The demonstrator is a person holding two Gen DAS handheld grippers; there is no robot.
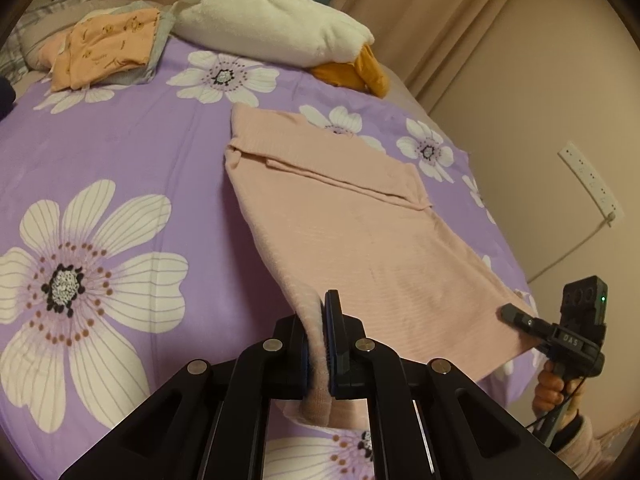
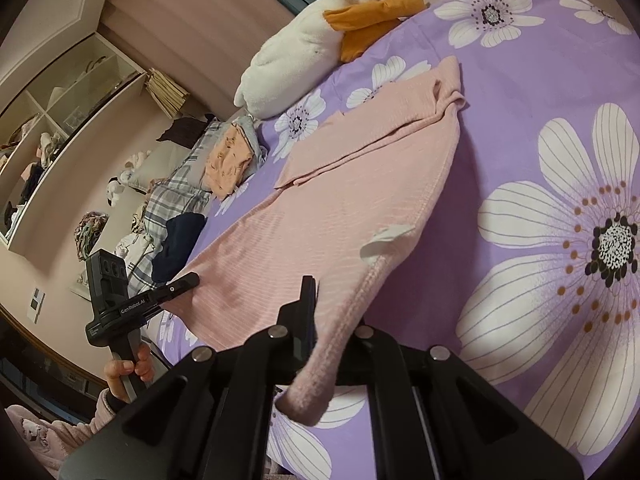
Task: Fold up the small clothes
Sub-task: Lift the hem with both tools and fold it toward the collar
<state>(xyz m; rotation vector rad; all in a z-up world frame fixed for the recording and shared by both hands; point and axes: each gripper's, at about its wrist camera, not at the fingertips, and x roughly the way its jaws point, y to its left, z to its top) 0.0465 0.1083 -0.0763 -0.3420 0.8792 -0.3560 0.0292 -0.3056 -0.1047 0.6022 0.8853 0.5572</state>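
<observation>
On the bed's purple flowered cover point(image 1: 120, 152) lies the pale pink ribbed knit garment point(image 1: 340, 220), its far part already folded over and its near hem lifted off the cover. The left tool point(image 1: 320, 344) is clamped on one near corner and the right tool point(image 2: 320, 320) pinches the other, so the step in hand looks like the lengthwise fold. Next, both corners should probably travel together toward the far edge, kept level. The right tool's far finger is hidden by cloth, and the garment's underside cannot be seen.
</observation>
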